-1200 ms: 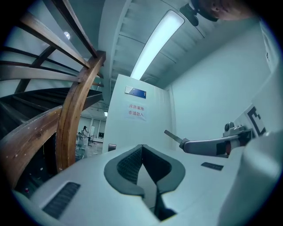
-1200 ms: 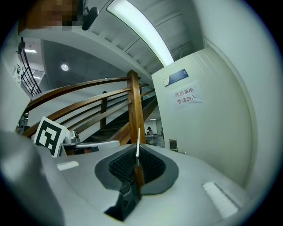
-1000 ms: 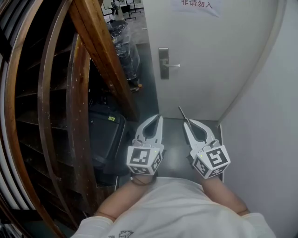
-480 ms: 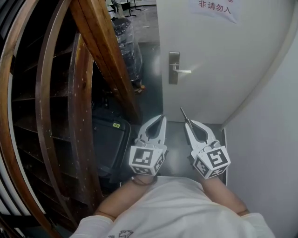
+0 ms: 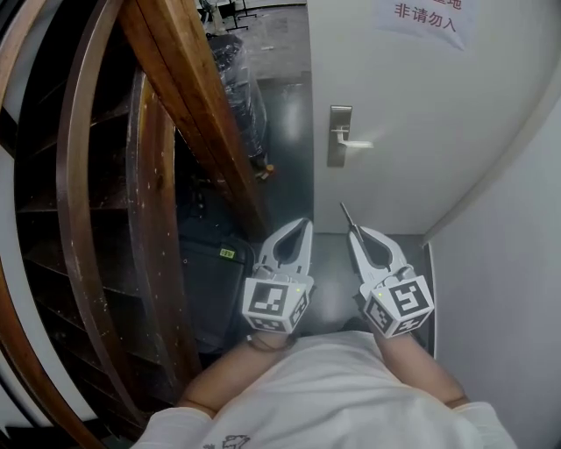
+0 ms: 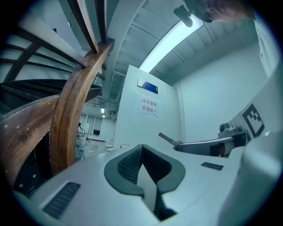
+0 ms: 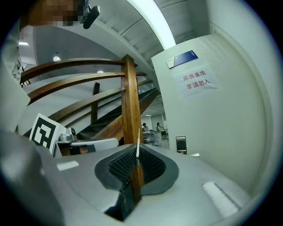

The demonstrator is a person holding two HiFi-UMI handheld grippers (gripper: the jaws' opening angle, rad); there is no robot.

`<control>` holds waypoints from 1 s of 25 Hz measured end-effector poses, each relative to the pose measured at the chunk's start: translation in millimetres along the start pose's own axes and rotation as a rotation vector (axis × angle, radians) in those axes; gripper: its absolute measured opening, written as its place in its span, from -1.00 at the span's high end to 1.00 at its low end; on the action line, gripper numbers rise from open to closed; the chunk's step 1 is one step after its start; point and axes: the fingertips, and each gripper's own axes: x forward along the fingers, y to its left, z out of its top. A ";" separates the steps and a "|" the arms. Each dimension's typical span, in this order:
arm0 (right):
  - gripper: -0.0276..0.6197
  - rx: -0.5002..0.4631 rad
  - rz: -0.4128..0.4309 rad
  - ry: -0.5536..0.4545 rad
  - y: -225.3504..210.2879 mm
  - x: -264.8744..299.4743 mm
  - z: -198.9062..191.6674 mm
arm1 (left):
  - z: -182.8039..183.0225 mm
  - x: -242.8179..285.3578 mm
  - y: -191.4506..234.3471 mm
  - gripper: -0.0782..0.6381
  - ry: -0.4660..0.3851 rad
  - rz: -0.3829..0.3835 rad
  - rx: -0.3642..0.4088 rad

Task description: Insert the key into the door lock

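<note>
A white door [image 5: 412, 105] stands ahead with a silver lock plate and lever handle [image 5: 341, 137]; the same lock plate [image 7: 181, 144] shows small in the right gripper view. My right gripper [image 5: 352, 230] is shut on a thin metal key [image 5: 346, 216], whose blade [image 7: 137, 143] sticks out past the tips toward the door. My left gripper [image 5: 303, 224] is shut with nothing between its jaws. Both are held level, side by side, well short of the door. In the left gripper view the key [image 6: 167, 139] and the right gripper show at the right.
A curved wooden stair rail [image 5: 188, 96] and dark steps fill the left. A black case [image 5: 210, 281] lies on the floor by the stairs. A white wall [image 5: 500, 289] closes the right side. A paper notice [image 5: 425, 19] hangs on the door.
The door and its lock plate have grown larger and shifted right in the head view as the person walks closer. Both grippers keep their pose, with the key still held.
</note>
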 end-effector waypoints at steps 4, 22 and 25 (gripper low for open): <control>0.84 0.011 -0.009 0.011 -20.5 25.4 -4.9 | -2.6 26.3 14.3 0.76 -0.010 -0.007 -0.014; 0.84 0.042 0.109 0.084 -182.5 122.8 -3.2 | -15.1 209.6 36.0 0.76 -0.039 0.042 -0.043; 0.84 0.057 0.127 0.097 -203.5 129.8 -6.9 | -19.0 230.5 41.1 0.76 -0.033 0.071 -0.036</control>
